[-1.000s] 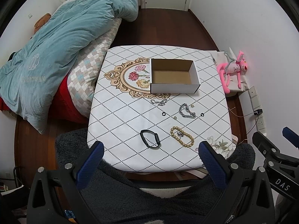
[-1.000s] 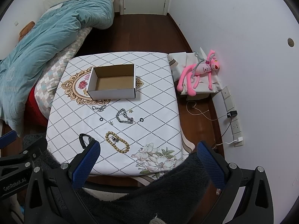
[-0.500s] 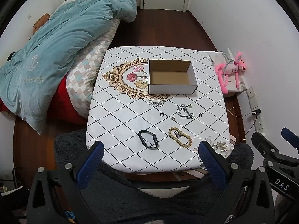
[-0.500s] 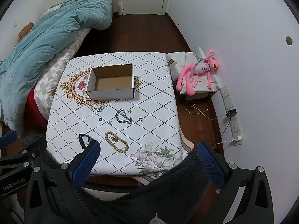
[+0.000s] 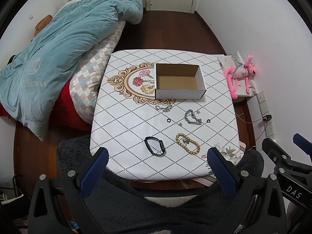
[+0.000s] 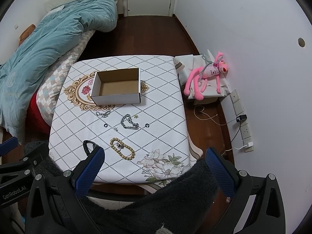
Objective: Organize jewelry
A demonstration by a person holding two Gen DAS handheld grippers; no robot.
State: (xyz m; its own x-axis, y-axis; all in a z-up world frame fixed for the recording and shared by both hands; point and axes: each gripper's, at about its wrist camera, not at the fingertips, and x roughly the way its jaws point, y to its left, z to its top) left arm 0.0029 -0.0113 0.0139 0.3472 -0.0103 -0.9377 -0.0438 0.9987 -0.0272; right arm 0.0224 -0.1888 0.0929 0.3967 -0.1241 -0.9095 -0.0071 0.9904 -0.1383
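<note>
The teal duvet (image 5: 58,58) on the bed reads "SWAN" in pale stitching. On the quilted table (image 5: 124,128), left to right, lie a black band (image 5: 155,146), a wooden bead bracelet (image 5: 187,143) and a silver chain (image 5: 192,117), all in front of the open white cardboard box (image 5: 179,81). Both the left gripper (image 5: 156,162) and the right gripper (image 6: 154,160) hang spread wide, holding nothing; "DAS" and "GenRobot.AI" mark their frames.

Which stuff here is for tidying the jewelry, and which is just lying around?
For the job:
cardboard box
black bracelet
bead bracelet
silver chain

Just lying about:
pink plush toy
blue duvet
charger cable
</note>
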